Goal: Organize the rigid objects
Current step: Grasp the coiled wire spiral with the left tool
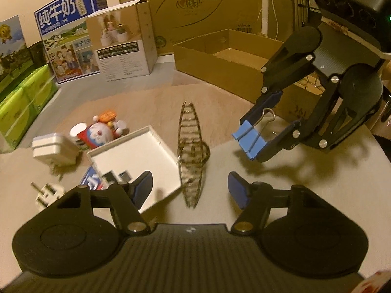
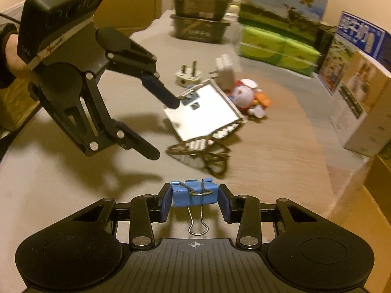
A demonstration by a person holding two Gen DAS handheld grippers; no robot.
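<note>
Right gripper (image 2: 194,199) is clamped on a blue binder clip (image 2: 194,194), pads pressing the clip's two short ends, wire handles pointing back toward the camera. From the left wrist view the same clip (image 1: 249,138) hangs clear of the bench (image 1: 268,166), nothing under it.

Left gripper (image 1: 190,186) stands wide apart and empty, low over the bench. A tortoiseshell hair clip (image 1: 191,151) lies right between its fingers and a little ahead; the white tray (image 1: 136,156) sits just beside the left finger, which overlaps its near corner in this view. I cannot tell whether it touches.

My read of the step: carry the binder clip to a container. The open cardboard box (image 1: 220,58) behind the bench looks the likely drop; the white tray is nearer. I judge either possible.

To do it well:
- keep the squeeze steady; the hold is on smooth painted steel and could slip
- travel level, clear of the left gripper
- lower inside the walls before letting go, so the clip doesn't bounce out

Also on the bench: a Doraemon toy (image 1: 102,131), a white charger (image 1: 55,149), a plug adapter (image 1: 47,194).
</note>
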